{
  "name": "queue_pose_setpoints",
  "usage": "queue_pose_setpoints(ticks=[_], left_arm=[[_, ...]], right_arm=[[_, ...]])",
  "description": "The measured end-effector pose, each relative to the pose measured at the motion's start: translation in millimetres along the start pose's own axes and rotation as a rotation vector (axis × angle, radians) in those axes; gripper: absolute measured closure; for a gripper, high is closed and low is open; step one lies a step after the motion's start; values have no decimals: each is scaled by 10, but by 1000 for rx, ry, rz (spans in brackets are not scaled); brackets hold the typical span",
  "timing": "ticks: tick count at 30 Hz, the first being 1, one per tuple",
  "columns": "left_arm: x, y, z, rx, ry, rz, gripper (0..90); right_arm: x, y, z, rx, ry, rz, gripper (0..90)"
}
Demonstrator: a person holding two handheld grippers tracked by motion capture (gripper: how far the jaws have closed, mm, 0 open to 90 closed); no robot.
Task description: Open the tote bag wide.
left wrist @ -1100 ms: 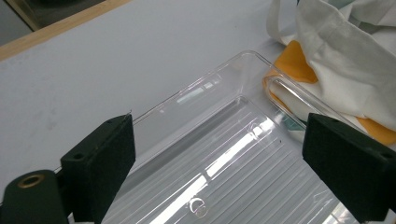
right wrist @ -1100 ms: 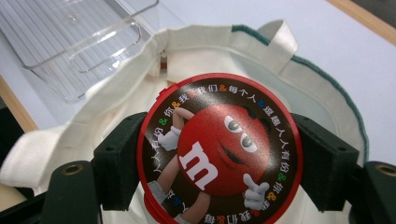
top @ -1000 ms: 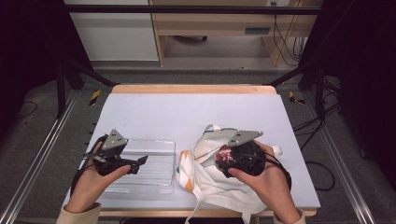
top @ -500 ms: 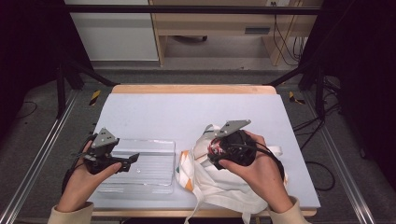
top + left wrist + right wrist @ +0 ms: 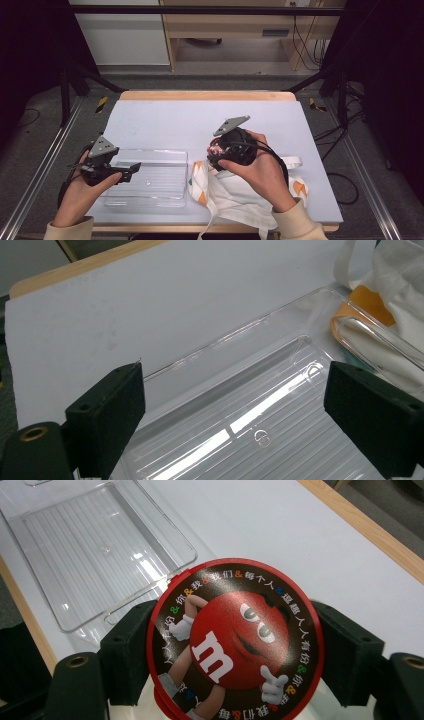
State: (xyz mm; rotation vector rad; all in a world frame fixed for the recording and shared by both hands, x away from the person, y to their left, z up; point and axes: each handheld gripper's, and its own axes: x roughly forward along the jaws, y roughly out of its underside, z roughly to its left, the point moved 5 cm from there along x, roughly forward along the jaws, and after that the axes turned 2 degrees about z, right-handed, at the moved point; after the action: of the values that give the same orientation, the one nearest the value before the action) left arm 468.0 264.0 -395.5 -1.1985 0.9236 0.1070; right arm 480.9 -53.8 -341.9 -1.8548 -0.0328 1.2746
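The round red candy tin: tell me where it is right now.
The red candy tin sits clamped in the right gripper, lifted above the white cloth bag, just right of the clear plastic tray in the high view.

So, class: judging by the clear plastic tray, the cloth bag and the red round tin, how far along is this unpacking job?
Done: the red round M&M's tin is out of the white cloth bag, clamped in the right gripper. In hand: it hangs above the table. Left: the clear plastic tray holds nothing yet; the open left gripper hovers over it.
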Motion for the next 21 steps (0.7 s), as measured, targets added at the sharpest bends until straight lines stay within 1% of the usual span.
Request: queue_pose_setpoints(ticks=[2,8,12,17,21], left_arm=[[-9,8,20,-7,0,-2,96],[-51,24,81,-22,-1,-10,96],[-63,52,141,-35,-10,-7,95],[-48,80,171,-37,-26,9,95],[-40,87,171,-34,-24,12,95]], right_arm=[[8,-12,12,3,-2,-3,258],[62,-72,79,-21,-16,-8,258],[146,-84,117,-31,-25,0,258],[204,-117,155,-34,-35,5,258],[259,-148,197,-37,-44,2,259]])
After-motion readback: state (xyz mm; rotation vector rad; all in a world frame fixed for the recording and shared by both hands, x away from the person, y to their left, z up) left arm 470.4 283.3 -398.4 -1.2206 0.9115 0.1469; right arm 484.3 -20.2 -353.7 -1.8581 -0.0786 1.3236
